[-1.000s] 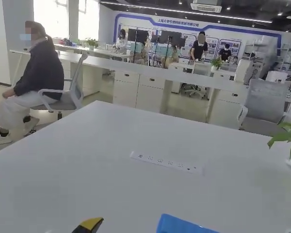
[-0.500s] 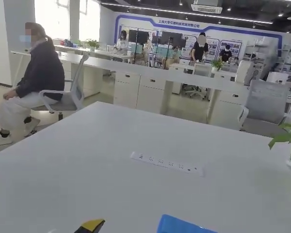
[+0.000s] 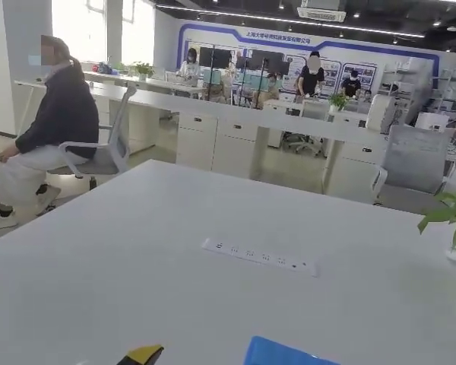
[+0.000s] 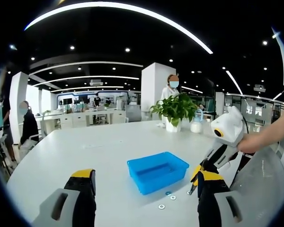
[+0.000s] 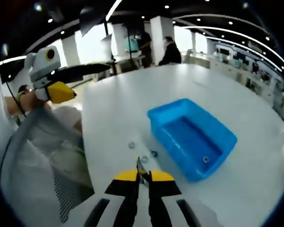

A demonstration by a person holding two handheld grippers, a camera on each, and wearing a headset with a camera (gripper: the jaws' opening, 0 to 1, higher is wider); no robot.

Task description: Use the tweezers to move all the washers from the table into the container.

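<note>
Nothing has moved lately: our left claw (image 4: 145,174) gapes empty, our right claw (image 5: 143,176) pinches the tweezers (image 5: 139,165), and washers (image 5: 131,144) wait beside the container (image 5: 194,137).

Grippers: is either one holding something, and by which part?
The right gripper clamps the tweezers by their body, tips poking out ahead. The left gripper, open, holds nothing.

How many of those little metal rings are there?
4. On the table by the bin: one washer, a second, a third near the tweezers. A fourth lies inside the bin. Others may be hidden.
</note>
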